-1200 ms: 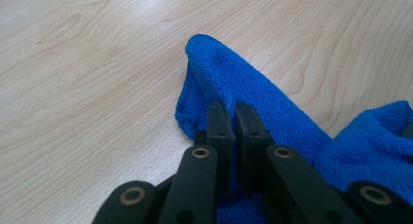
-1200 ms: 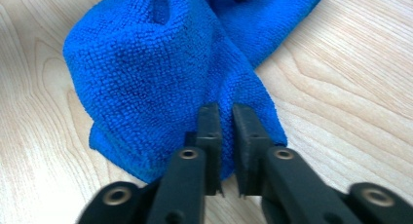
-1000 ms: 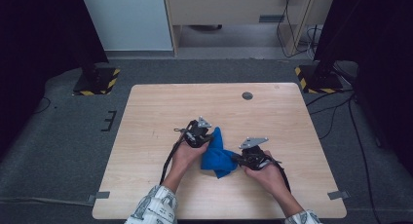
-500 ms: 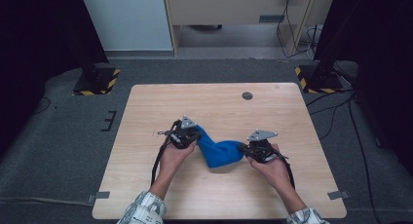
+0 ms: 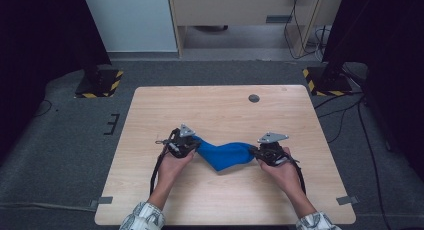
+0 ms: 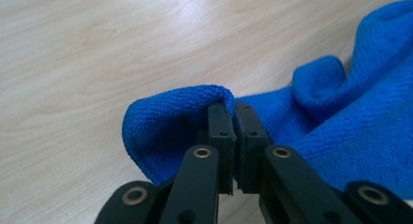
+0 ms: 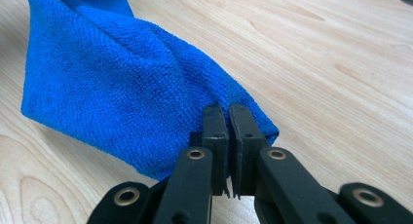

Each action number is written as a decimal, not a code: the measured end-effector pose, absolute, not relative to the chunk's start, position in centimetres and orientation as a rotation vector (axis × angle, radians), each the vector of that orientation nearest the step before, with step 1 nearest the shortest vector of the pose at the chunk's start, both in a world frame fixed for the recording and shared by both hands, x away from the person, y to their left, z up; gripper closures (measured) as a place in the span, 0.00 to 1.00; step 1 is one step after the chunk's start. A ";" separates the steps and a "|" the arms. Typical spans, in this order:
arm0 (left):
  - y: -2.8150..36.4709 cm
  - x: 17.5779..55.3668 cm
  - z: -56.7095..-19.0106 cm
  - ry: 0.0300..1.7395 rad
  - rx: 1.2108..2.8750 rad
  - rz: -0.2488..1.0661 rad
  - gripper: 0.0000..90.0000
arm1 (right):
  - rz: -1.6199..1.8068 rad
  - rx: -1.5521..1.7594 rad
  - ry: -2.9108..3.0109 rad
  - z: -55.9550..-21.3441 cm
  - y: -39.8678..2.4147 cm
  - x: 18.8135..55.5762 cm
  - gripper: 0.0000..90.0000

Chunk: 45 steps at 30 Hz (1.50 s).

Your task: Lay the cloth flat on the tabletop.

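- Blue cloth (image 5: 225, 155) on table (image 5: 150, 110), near front edge, sagging in middle.
- L gripper (image 5: 192, 146) clamped tight on cloth's left corner; R gripper (image 5: 256, 152) same on right corner.
- Corners gripped & pulled apart; prob. half done.
- Left: stretch flat, lay down w/o creases, let go.

The light wooden table (image 5: 150, 125) lies bare all round the crumpled blue microfibre cloth (image 5: 225, 155), which spans the gap between the left gripper (image 5: 192, 144) and right gripper (image 5: 256, 151). A small dark round disc (image 5: 254, 98) sits well apart, near the far edge.
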<state>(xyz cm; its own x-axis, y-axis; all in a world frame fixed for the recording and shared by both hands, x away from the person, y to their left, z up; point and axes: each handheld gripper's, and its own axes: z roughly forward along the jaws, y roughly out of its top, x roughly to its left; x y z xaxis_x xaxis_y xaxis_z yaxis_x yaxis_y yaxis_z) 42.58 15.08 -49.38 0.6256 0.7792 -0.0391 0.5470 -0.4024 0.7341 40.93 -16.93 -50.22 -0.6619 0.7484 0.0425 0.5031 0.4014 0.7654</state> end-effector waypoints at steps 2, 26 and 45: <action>15.2 42.4 -49.7 1.040 2.116 0.409 0.97 | 1.111 1.088 2.368 -50.4 -16.9 41.0 0.97; 17.7 40.7 -48.8 1.084 1.965 0.458 0.58 | 1.099 1.063 2.418 -51.2 -16.2 40.2 0.91; 18.7 43.6 -51.3 1.171 2.001 0.483 0.43 | 1.138 1.082 2.331 -50.4 -16.5 40.5 0.52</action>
<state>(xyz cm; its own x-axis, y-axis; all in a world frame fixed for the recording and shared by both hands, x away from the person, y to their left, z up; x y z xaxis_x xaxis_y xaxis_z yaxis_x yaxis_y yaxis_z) 43.57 18.73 -51.31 0.5088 0.8595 -0.0496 0.5743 -0.2959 0.7633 40.46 -16.47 -50.39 -0.6575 0.7527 0.0336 0.4894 0.3927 0.7786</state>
